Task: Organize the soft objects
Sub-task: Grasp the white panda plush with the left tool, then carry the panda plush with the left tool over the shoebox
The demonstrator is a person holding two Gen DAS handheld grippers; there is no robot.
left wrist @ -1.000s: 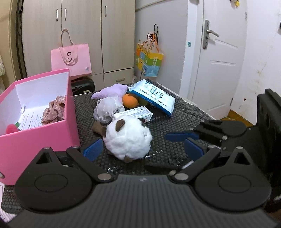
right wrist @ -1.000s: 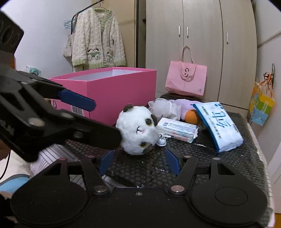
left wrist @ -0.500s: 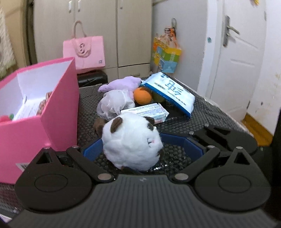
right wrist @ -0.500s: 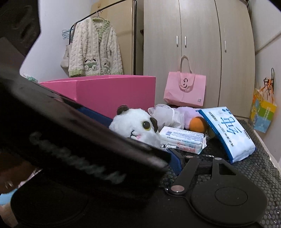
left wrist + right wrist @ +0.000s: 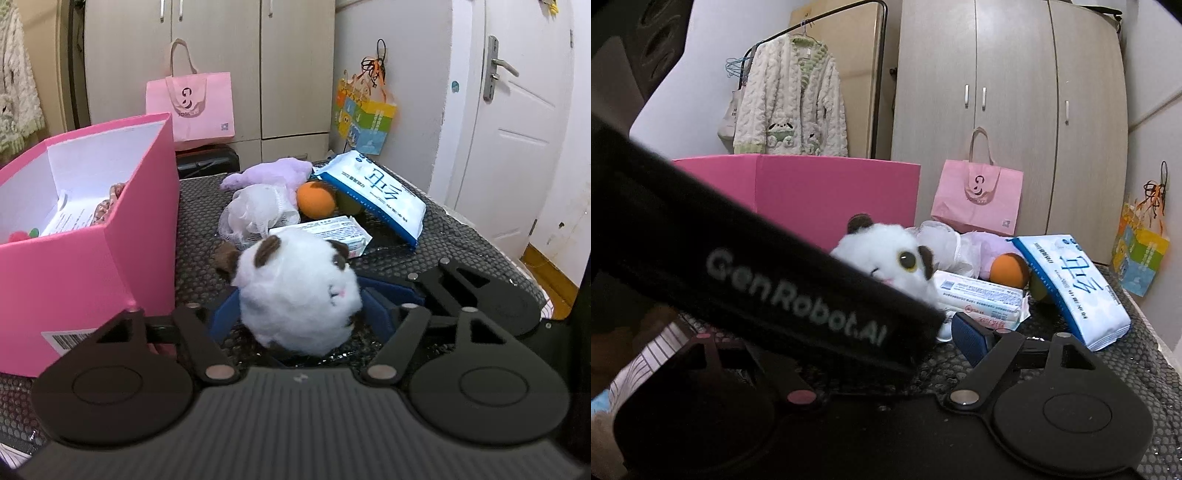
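The plush sits between the left gripper pads, which have just been closing and now pinch it. Right gripper, at three o'clock, has been opening, holding nothing. Box waits at nine o'clock: lift next.

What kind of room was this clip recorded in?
Most likely a bedroom or similar room in a home: tall wardrobe doors line the back wall, a knitted cardigan hangs on a clothes rail, and a white interior door stands to the side. Toys and tissue packs lie on a mat-covered table.
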